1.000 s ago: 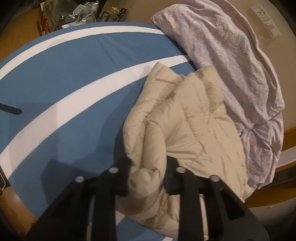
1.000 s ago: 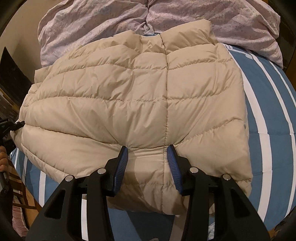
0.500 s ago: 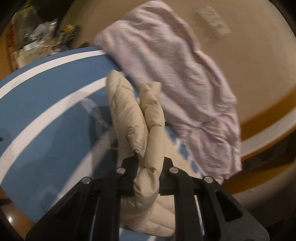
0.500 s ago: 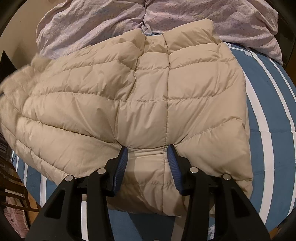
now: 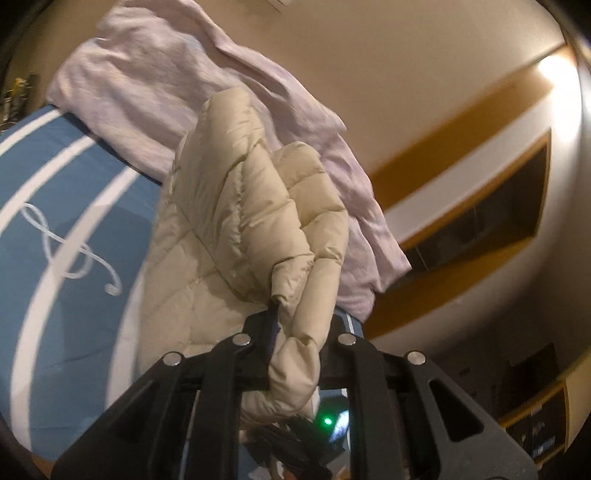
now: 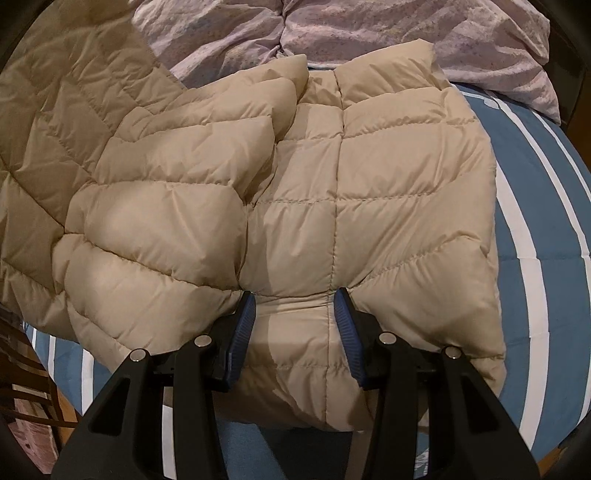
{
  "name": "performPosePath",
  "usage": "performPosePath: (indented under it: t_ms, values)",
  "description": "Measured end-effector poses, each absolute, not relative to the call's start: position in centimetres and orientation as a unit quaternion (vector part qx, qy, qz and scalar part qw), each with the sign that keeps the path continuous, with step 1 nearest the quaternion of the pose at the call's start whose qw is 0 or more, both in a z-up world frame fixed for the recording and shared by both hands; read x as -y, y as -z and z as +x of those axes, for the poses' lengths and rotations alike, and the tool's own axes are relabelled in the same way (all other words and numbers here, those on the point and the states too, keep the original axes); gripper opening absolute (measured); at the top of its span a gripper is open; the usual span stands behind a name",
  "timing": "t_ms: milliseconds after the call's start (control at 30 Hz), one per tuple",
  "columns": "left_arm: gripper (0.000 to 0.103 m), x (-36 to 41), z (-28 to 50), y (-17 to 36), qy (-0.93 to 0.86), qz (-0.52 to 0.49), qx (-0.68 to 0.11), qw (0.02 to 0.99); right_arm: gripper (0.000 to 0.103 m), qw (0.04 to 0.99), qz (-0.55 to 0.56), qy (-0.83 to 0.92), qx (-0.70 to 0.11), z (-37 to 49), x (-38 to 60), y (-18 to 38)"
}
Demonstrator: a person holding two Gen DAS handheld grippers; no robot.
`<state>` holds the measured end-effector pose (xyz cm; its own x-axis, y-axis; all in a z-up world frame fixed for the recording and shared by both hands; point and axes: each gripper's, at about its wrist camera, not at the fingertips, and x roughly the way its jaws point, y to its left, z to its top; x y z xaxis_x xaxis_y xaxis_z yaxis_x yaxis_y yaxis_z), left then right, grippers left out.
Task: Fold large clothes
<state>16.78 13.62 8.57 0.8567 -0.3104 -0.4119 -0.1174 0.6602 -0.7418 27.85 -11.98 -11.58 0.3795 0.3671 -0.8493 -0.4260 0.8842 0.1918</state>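
Note:
A beige quilted puffer jacket (image 6: 369,192) lies spread on a blue bed cover with white stripes (image 6: 532,266). My left gripper (image 5: 295,332) is shut on a bunched edge of the jacket (image 5: 251,206) and holds it lifted above the bed. In the right wrist view that lifted side (image 6: 159,199) curls over toward the jacket's middle. My right gripper (image 6: 293,314) is open, its blue-padded fingers (image 6: 243,325) resting on the jacket's near hem.
A crumpled lilac duvet (image 6: 332,33) lies along the head of the bed, also in the left wrist view (image 5: 177,81). A beige wall with wooden trim (image 5: 461,110) rises behind. A wooden chair (image 6: 22,398) stands at the bed's left edge.
My left gripper has closed on the jacket's edge and lifted it up and over toward the middle. The right gripper has stayed in place, open.

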Motion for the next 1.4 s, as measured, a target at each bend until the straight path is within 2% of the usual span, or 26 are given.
performPosePath:
  t_ms: [433,1400]
  values:
    - [0.014,-5.3,21.8,-5.7,0.125,-0.38,-0.334,0.854,0.047,0.826,-0.001,-0.24,-0.51,28.6,12.4,11.6]
    - [0.017,3.6,29.8,1.4,0.156,-0.34,-0.471,0.799,0.047,0.812,0.115,-0.283,-0.498,29.8,18.4,11.8]
